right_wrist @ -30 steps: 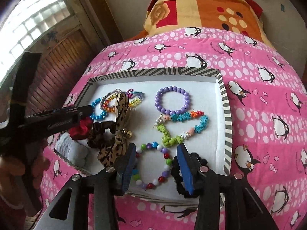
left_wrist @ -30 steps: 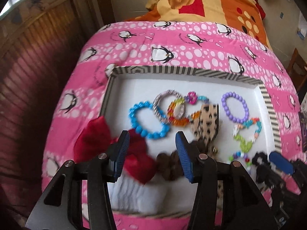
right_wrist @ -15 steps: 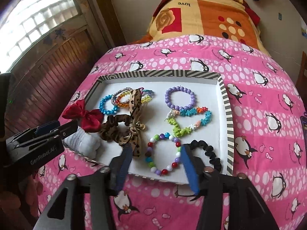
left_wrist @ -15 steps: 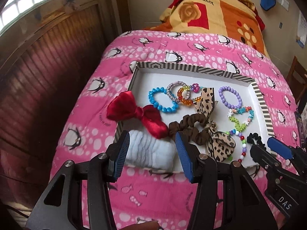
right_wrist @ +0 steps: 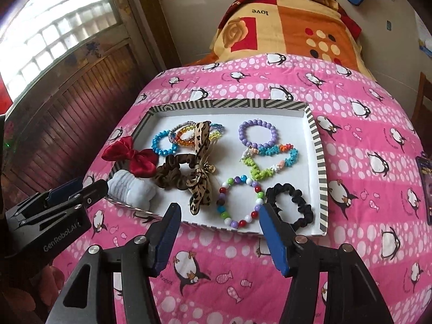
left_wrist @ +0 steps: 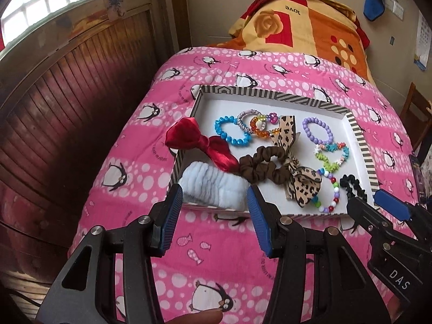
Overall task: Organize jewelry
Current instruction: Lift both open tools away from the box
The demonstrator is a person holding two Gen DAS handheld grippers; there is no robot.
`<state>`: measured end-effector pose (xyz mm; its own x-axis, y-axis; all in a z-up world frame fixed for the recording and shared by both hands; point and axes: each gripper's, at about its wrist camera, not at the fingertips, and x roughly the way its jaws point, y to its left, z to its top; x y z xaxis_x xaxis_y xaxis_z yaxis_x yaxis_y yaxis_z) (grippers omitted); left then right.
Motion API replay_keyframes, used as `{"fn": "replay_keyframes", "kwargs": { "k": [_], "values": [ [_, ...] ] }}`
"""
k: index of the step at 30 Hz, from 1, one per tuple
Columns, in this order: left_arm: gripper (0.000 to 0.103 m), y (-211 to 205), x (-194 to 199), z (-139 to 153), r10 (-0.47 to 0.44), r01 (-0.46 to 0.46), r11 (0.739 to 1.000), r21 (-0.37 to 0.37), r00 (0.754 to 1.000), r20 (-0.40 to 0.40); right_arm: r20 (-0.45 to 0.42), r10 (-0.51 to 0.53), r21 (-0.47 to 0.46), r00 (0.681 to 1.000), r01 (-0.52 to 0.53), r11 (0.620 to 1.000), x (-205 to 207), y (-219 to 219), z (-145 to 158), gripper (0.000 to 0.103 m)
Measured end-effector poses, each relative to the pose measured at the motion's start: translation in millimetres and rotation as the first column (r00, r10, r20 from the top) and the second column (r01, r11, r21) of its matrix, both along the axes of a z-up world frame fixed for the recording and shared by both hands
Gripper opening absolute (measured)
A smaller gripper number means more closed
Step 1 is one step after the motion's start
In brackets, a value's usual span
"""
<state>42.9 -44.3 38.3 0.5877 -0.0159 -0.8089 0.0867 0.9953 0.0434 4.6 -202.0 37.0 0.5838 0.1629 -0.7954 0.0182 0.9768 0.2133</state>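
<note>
A striped-rim white tray (left_wrist: 361, 145) (right_wrist: 316, 145) lies on the pink penguin blanket. It holds a blue bead bracelet (left_wrist: 229, 132), a purple bead bracelet (right_wrist: 257, 135), a multicolour bead bracelet (right_wrist: 237, 202), a brown scrunchie (left_wrist: 259, 167), a leopard bow (right_wrist: 201, 189), a black scrunchie (right_wrist: 294, 205) and a pale blue band (left_wrist: 213, 186). A red bow (left_wrist: 199, 143) overhangs the tray's left rim. My left gripper (left_wrist: 213, 202) is open and empty, just before the tray's near edge. My right gripper (right_wrist: 218, 216) is open and empty at the near edge.
The pink blanket (right_wrist: 364, 140) covers a bed; an orange folded quilt (right_wrist: 283, 24) lies behind the tray. A dark wooden wall panel (left_wrist: 67, 102) runs along the left. A wooden chair (left_wrist: 415, 113) stands at the far right.
Both grippers have pulled back from over the tray towards me and risen; the whole tray now shows. Both stay open and empty. The jewelry has not moved.
</note>
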Motion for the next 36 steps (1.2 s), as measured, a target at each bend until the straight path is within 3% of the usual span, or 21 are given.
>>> {"fn": "replay_keyframes", "kwargs": {
  "k": [36],
  "values": [
    [0.049, 14.5, -26.6, 0.5, -0.010, 0.010, 1.000, -0.007, 1.000, 0.011, -0.009, 0.018, -0.005, 1.000, -0.018, 1.000, -21.1, 15.2, 2.4, 0.059]
  ]
}}
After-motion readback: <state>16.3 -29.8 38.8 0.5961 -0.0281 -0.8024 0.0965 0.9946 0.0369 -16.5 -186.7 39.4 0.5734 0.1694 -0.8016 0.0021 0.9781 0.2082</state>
